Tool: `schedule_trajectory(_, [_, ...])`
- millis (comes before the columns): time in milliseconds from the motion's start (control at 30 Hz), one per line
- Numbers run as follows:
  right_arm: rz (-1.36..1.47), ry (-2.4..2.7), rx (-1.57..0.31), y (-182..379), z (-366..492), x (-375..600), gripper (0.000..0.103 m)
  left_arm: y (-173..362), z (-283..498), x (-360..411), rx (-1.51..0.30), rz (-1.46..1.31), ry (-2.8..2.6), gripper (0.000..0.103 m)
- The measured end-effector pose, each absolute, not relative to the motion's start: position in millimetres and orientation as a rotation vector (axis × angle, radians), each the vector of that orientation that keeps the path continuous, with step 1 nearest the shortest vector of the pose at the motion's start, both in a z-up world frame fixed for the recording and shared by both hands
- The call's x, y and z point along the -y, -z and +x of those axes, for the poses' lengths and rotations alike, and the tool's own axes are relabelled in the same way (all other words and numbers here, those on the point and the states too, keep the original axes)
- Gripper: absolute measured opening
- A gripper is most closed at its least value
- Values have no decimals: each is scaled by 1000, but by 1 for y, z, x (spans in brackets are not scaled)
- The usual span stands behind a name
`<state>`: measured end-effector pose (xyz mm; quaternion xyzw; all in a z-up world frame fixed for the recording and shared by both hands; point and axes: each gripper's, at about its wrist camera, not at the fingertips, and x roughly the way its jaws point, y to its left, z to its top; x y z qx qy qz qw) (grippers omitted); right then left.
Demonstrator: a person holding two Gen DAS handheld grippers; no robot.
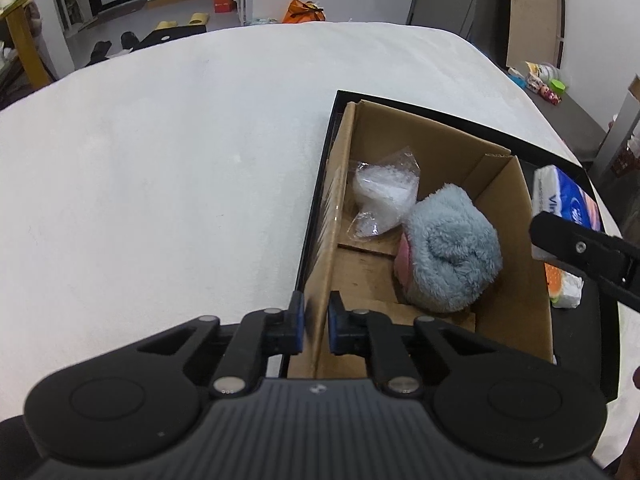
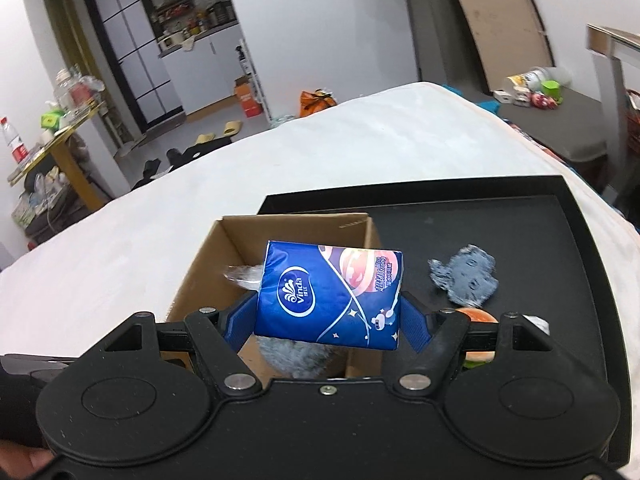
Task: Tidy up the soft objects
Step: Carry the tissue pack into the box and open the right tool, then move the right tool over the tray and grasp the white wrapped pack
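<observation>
- Left wrist view: a wide white padded surface (image 1: 160, 168), soft and faintly wrinkled, fills most of the picture; whether it is a bed or a covered worktop cannot be told.
- Beyond it lies a room with a grey floor, slippers, an orange bag (image 1: 303, 11) and a yellow-framed shelf (image 1: 20, 36) at the far left.
- A black tray (image 2: 520, 216) rests on the white surface, and an open cardboard box (image 1: 440, 148) stands on its left part.
- Inside the box lie a rolled grey fluffy towel (image 1: 454, 254) and a clear plastic bag (image 1: 382, 196) of white stuff, touching one another.
- The left hand-held gripper (image 1: 315, 326) is clamped on the near left wall of the box, its blue pads pressed to either side of the cardboard.
- Right wrist view: the right hand-held gripper (image 2: 328, 322) grips a blue tissue pack (image 2: 328, 294) by its two short ends, above the box's near right corner.
- The pack's long axis runs across the picture, from pad to pad, slightly tilted down to the right; its printed face is turned toward the camera.
- On the bare tray to the right lie a grey cloth scrap (image 2: 464, 274) and, nearer, an orange-and-white soft toy (image 2: 478, 316), partly hidden.
</observation>
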<state>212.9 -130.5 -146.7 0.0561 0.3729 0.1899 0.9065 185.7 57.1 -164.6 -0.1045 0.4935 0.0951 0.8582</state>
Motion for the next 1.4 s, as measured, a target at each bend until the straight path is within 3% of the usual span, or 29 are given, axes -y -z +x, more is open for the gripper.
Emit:
schedule_trajectory(500, [54,-501,-785,136,223,77,73,166,184,-71,-1038,-308,-192,11])
schedule_trajectory(567, [60,-538,-774,134,223,73,76,166,184,-72,-1038,-312,-190,11])
schedule_trajectory(633, [46,-548,-778,132,224,70,87,166,184,-73,-1037,-315,-187,11])
schedule_trajectory(1400, [-120,-488,-846,115,237,146,87,163,188,-70,-1061,-294,-187,15])
